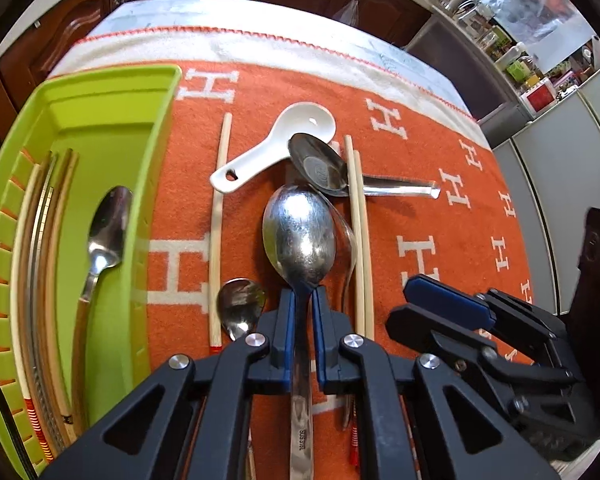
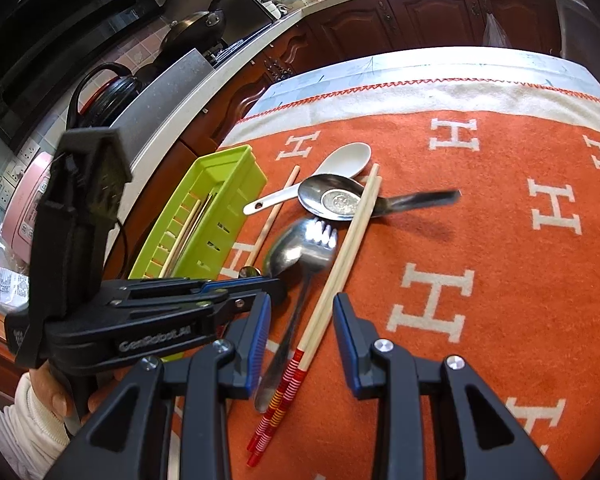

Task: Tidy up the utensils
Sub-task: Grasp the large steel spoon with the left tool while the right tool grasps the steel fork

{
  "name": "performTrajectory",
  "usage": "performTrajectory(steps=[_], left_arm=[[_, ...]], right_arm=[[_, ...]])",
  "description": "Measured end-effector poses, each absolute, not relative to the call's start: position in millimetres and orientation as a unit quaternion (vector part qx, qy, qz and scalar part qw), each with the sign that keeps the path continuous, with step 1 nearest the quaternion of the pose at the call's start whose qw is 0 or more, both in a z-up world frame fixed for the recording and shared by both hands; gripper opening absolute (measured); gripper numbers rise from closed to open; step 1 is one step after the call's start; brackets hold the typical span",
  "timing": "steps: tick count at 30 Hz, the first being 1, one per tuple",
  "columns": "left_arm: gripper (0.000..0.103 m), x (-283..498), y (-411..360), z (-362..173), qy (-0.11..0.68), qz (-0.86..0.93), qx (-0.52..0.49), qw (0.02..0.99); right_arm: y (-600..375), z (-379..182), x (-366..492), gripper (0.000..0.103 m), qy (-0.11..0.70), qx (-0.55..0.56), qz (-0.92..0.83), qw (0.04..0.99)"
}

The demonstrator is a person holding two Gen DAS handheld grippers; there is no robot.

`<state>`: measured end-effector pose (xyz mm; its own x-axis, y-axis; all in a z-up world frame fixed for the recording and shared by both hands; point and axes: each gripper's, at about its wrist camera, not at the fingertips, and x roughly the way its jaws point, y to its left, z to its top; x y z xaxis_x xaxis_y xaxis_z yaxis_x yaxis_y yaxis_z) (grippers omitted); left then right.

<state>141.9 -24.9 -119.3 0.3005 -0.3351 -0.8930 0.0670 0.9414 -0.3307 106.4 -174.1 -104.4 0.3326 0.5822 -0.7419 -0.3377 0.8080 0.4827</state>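
Utensils, loose, lie in a cluster mid-cloth, just right of your green plastic tray (image 1: 112,92). Orange woven cloth (image 1: 440,208), white H pattern, pale stitched border at the far table edge; broad open room to the right of the cluster.

Tray: slotted walls; it holds chopsticks and one steel spoon (image 1: 104,236).

Large steel spoon (image 1: 300,236), polished, bowl forward: your left gripper (image 1: 302,312) is clamped on its neck, blue pads tight.

Right gripper (image 2: 302,332): jaws partly apart, holding nothing, a paired wooden chopsticks (image 2: 340,272) and a steel handle lying between them.

White ceramic spoon (image 1: 276,148), glossy, touching a steel ladle-spoon (image 1: 320,168).

Single chopstick (image 1: 220,216) beside the tray.
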Motion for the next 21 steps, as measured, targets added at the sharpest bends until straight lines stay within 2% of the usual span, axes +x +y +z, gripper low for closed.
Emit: performTrajectory(steps=[6,9,13,21], left_arm=[[0.006,133,-20,-110,0.564,-0.115,-0.105,0.811],[0.006,128,-21,-106,0.56,-0.116,-0.102,0.814],[0.006,123,-18,-102,0.556,-0.117,-0.106,0.816],[0.006,113,-12,-97,0.547,-0.124,-0.115,0.82]], right_arm=[[-168,-110,116,0.032,0.509,0.126,0.287,0.801],[-165,-114,121,0.024,0.514,0.127,0.288,0.798],[-162,-117,125,0.02,0.516,0.125,0.272,0.803],[-142,-113,134,0.02,0.495,0.053,0.226,0.837]])
